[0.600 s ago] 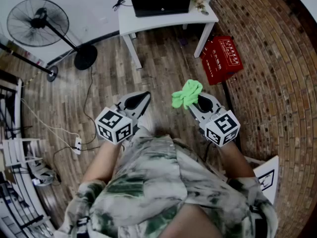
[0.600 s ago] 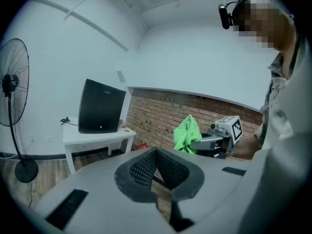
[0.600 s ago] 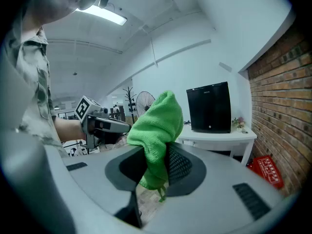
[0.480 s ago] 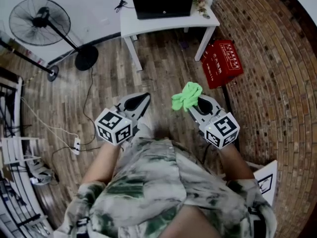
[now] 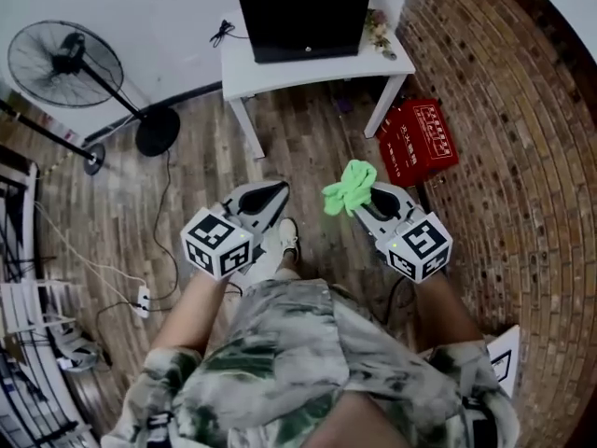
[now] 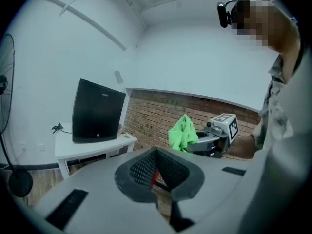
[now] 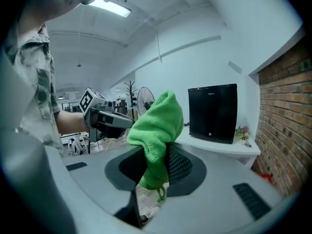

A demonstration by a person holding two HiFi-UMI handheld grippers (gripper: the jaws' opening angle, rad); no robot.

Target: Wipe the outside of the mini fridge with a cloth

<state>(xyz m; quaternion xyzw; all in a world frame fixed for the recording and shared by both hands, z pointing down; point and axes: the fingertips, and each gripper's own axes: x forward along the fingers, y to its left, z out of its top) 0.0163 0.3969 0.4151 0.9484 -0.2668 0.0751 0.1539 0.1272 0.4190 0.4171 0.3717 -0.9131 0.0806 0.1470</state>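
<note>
The black mini fridge stands on a white table at the far end of the head view, well ahead of both grippers. It also shows in the left gripper view as the fridge and in the right gripper view as the fridge. My right gripper is shut on a bright green cloth, which bunches up above its jaws. In its own view the right gripper pinches the cloth. My left gripper is shut with nothing in it, level with the right one; its own view shows the left gripper.
A red crate sits on the wooden floor beside the table's right leg, against the brick wall. A standing fan is at the far left, with a cable and power strip on the floor.
The fridge and table have come closer and lower in the head view, and a shoe now shows between the grippers. Both grippers keep their poses; the cloth stays held.
</note>
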